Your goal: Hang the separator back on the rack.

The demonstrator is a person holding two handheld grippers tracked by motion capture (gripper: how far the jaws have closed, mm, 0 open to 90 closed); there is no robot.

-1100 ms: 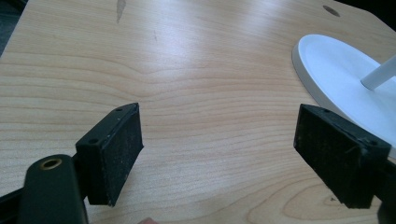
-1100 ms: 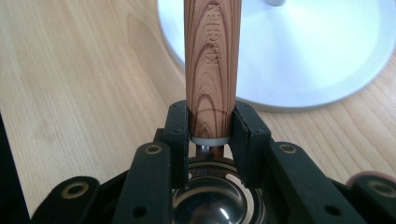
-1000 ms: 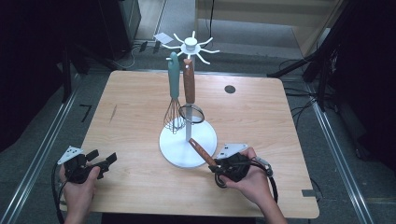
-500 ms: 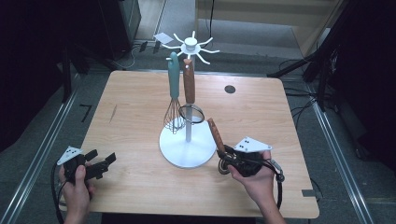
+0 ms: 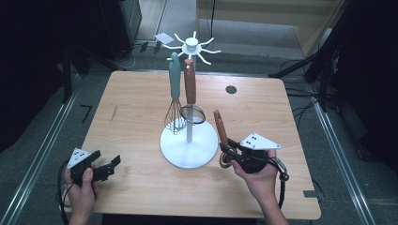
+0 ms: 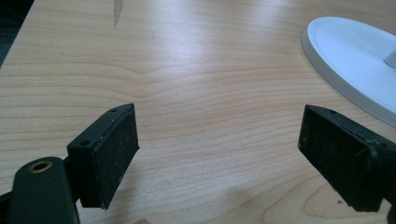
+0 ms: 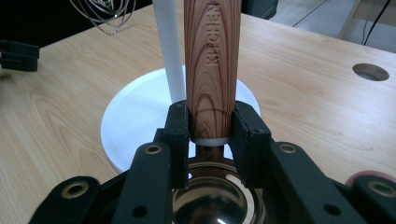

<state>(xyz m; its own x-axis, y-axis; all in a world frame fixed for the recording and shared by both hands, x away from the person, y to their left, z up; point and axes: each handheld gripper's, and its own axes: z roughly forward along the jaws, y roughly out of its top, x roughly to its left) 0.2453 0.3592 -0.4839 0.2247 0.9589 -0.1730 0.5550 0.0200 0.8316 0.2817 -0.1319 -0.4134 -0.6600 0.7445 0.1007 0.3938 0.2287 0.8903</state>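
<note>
The right gripper [image 5: 228, 151] clamps the ladle [image 7: 212, 60] handle-up beside the rack [image 5: 189, 149], ready for hanging; left gripper [image 5: 104, 168] rests wide open, farther from the rack.

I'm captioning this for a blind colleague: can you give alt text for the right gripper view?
The right gripper is shut on a wood-grain handle marked KITCHEN, with a shiny metal bowl below the grip. Behind stand a white rack's pole and round base on a wooden table.
</note>
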